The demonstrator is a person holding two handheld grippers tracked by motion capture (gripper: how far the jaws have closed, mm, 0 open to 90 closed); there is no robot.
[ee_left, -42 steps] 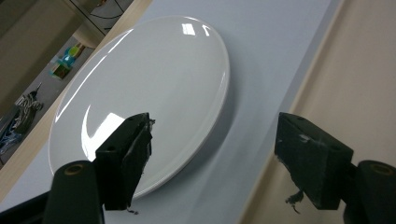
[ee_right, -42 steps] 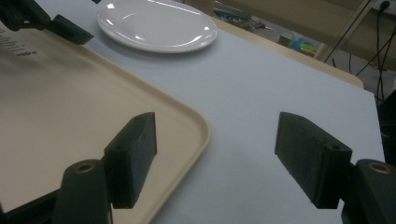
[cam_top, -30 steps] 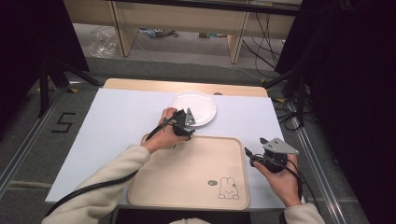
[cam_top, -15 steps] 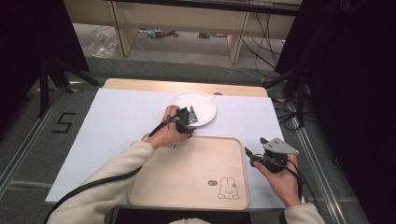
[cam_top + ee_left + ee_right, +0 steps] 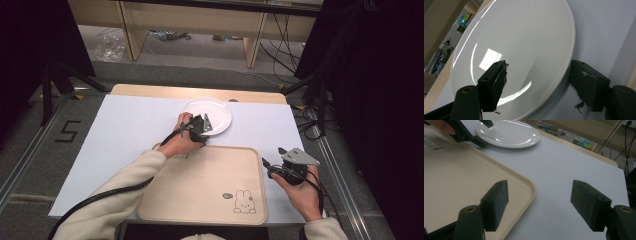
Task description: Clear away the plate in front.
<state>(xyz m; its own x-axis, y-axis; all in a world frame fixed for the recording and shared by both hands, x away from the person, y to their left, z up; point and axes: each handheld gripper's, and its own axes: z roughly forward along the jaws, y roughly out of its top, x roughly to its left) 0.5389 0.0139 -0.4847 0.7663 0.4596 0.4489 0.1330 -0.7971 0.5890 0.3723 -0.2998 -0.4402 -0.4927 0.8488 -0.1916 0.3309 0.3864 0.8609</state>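
Observation:
A white plate (image 5: 209, 111) lies on the white tabletop, just beyond a beige tray (image 5: 210, 180) with a rabbit drawing. My left gripper (image 5: 205, 121) is at the plate's near rim. In the left gripper view the plate (image 5: 519, 42) is very close and my left gripper (image 5: 539, 71) is open, with one jaw over the plate's face and the other outside its rim. My right gripper (image 5: 273, 157) is held off the tray's right edge. It stands open (image 5: 539, 187) with nothing between its fingers, over the tray's corner (image 5: 524, 185) and bare tabletop.
The white tabletop (image 5: 125, 130) has free room left of the plate and right of the tray. A wooden strip (image 5: 150, 90) runs along the far edge. Cables (image 5: 310, 120) lie on the floor at the right. The left gripper (image 5: 466, 135) shows far off beside the plate (image 5: 509, 133).
My left gripper has crept forward onto the plate's near rim. The right gripper has stayed where it was.

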